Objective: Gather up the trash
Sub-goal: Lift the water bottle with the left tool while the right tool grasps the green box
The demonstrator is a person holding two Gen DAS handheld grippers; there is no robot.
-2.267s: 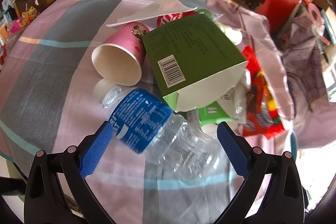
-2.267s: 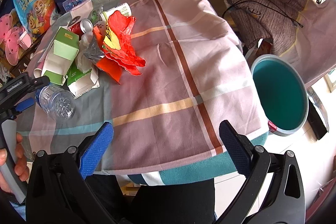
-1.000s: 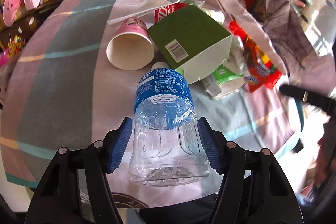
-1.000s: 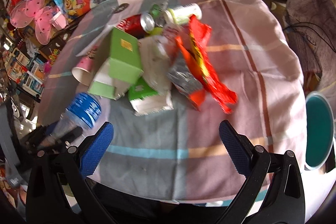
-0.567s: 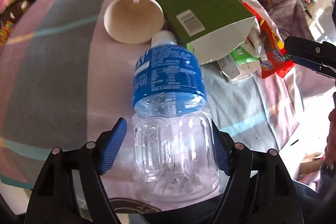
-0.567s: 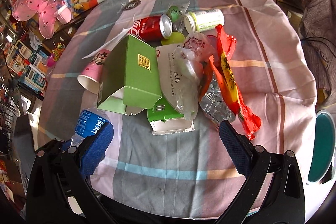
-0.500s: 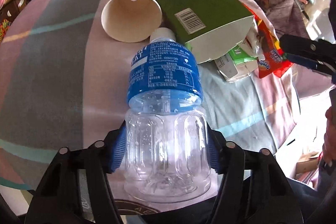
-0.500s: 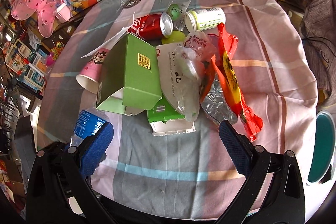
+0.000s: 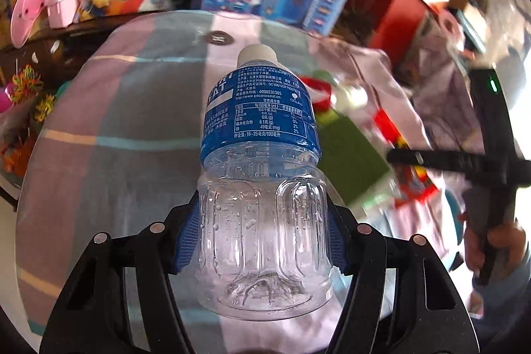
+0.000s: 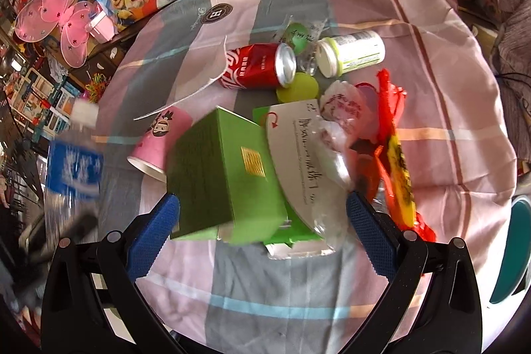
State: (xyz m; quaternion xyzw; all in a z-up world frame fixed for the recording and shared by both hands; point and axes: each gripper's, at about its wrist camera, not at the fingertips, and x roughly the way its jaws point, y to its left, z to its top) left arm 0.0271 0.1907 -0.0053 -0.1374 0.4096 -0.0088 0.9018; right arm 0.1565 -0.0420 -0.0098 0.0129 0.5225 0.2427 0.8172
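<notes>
We are holding the empty bottle (image 9: pixel 262 188) clamped by its base in the left fingers (image 9: pixel 335 241) above the tabletop (image 9: pixel 99 155), keeping it steady toward the bin (image 10: pixel 517 251) at three o'clock, while the right fingers (image 10: pixel 361 218) are gaping empty over the green box (image 10: pixel 222 175).

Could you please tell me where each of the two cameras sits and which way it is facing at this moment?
Left wrist: rides on the left gripper, looking along its fingers at the clamped plastic bottle above the table; a hand holding the other gripper shows at right.
Right wrist: rides on the right gripper, looking down at the green box, red can and pink cup; only its open fingers show.
Shared: bottle, green box, checked tablecloth.
</notes>
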